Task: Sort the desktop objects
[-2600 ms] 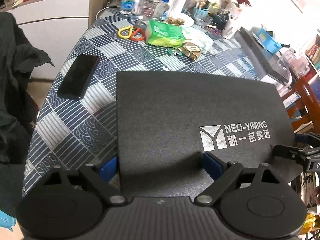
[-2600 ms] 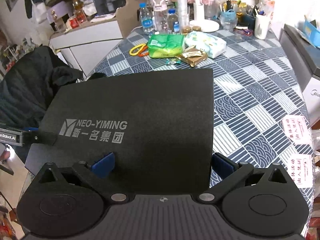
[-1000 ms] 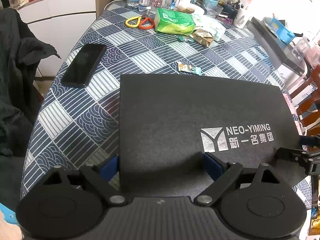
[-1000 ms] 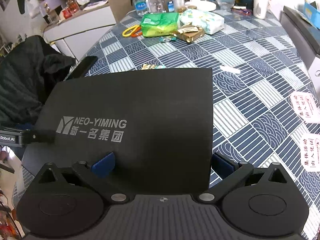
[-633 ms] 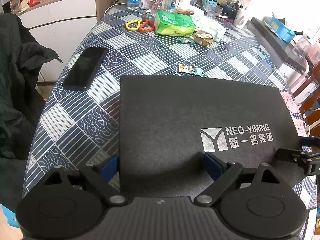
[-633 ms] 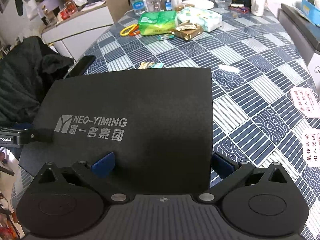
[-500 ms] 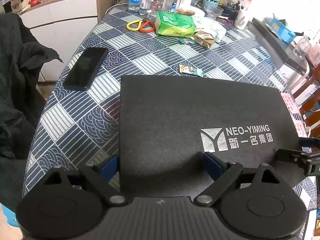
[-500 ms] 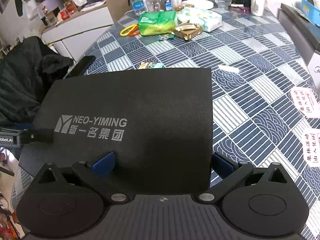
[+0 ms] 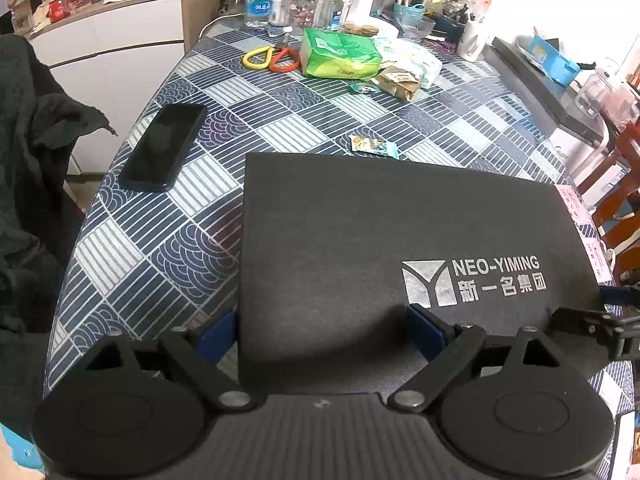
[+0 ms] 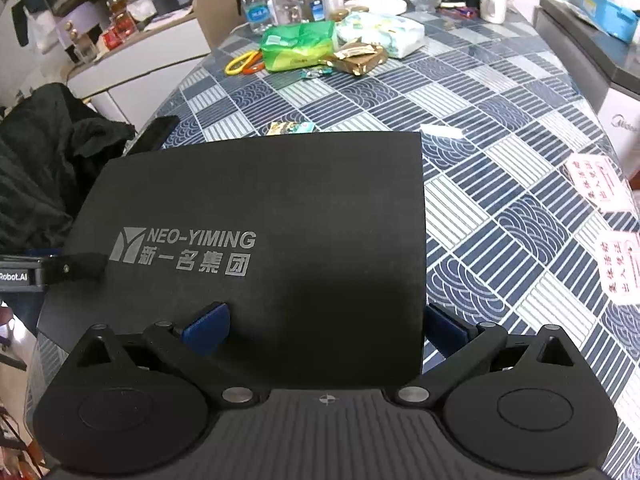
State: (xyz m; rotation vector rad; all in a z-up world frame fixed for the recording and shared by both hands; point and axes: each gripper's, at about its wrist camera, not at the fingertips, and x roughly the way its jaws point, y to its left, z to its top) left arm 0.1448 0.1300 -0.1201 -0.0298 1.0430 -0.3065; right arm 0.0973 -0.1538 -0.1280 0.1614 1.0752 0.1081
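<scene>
Black mat [image 9: 400, 232] w/ NEO-YIMING logo held flat over patterned tablecloth [image 9: 168, 240], near edge of table. Left gripper [image 9: 324, 330] clamped on mat's left near corner, one blue pad on top, other at the edge. Right gripper [image 10: 324, 326] gripping the right near corner the same way.

Relative to mat: phone [image 9: 164, 146] off far-left corner, small snack wrapper [image 9: 374, 146] just past far edge, white slip [image 10: 442, 131] off far-right corner, pink labels [image 10: 600, 186] to the right. Scissors [image 9: 272, 59], green pack [image 9: 340, 54], bottles well beyond.

Risks, judged:
- uneven pull btwn grippers → mat buckles or slips a pad
- thin stock, edge-only grip → sag, drag
- lowering fwd → covers wrapper, nudges phone off table edge
</scene>
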